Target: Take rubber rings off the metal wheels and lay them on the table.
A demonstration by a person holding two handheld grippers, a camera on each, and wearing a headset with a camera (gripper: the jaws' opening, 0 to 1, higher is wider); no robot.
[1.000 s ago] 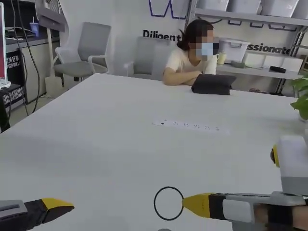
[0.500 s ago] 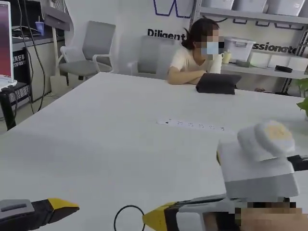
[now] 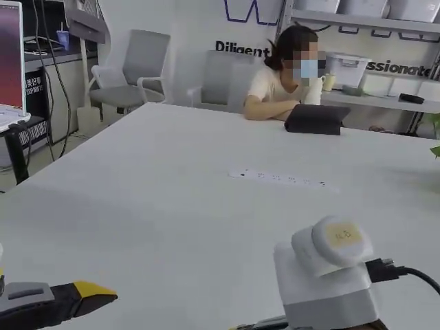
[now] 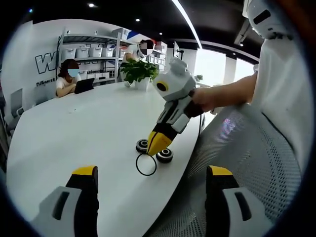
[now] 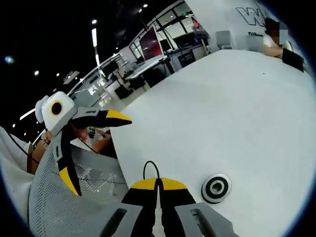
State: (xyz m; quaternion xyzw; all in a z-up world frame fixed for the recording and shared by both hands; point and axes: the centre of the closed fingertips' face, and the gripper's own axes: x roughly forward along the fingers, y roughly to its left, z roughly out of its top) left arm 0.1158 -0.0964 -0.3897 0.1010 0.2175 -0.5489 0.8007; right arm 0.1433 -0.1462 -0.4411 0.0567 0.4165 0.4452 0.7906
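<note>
Bright, even light from ceiling strips (image 4: 185, 19); white worktop (image 3: 172, 206) near glare, faint shadows; head view soft, gripper views edge-warped.

2 wheels (image 4: 164, 156) sit on table (image 4: 74, 128), ring (image 4: 137, 166) beside.

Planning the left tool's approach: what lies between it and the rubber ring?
Bare table top, in the left gripper view; the right tool grips the rubber ring beside two wheels.

R tool (image 4: 159, 143) pinches rubber ring (image 4: 137, 166) beside 2 wheels (image 4: 164, 155); L tool (image 4: 152, 171) jaws apart.
</note>
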